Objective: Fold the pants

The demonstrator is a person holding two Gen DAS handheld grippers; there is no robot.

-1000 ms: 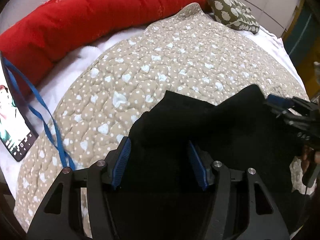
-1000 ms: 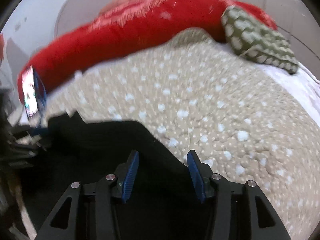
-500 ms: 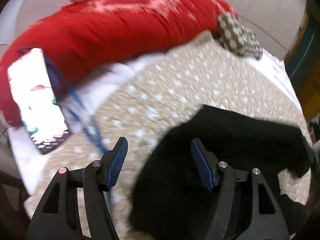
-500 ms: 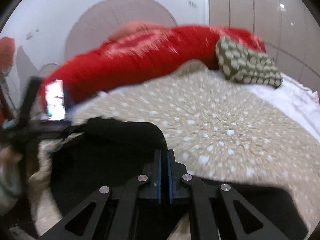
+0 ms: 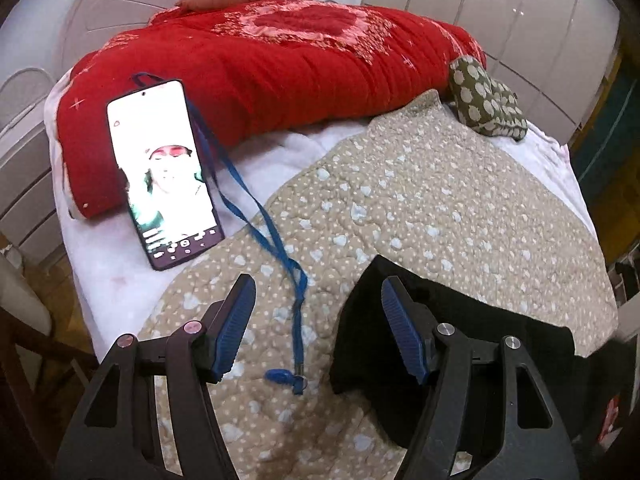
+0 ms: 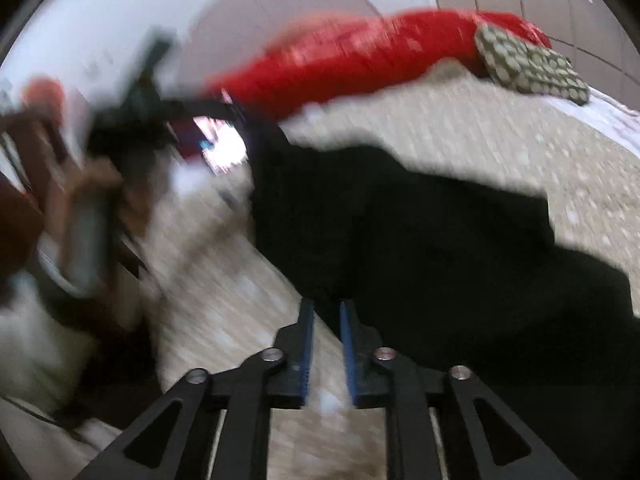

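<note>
The black pants (image 5: 460, 320) lie bunched on the near right part of a beige quilt (image 5: 420, 200) dotted with pale spots, which covers most of the bed. In the left wrist view the left gripper (image 5: 318, 326) hangs above the quilt with its blue-padded jaws spread wide and nothing between them; its right finger stands in front of the left edge of the pants, but whether it touches the cloth cannot be told. Between the fingers, on the quilt, runs a blue lanyard (image 5: 280, 248) that leads back to a phone (image 5: 164, 176) with a lit screen, propped against a red quilted blanket (image 5: 280, 68) rolled along the far side of the bed. A green cushion with pale dots (image 5: 486, 100) sits at the far right, beside the end of the red blanket, and a white sheet (image 5: 104, 264) shows at the left. The right wrist view is heavily blurred: the right gripper (image 6: 326, 344) has just been opening from a full clench, its jaws now a narrow gap apart, and as far as the blur allows nothing seems to be pinched between them, with the pants spread just beyond and to the right of its tips.
</note>
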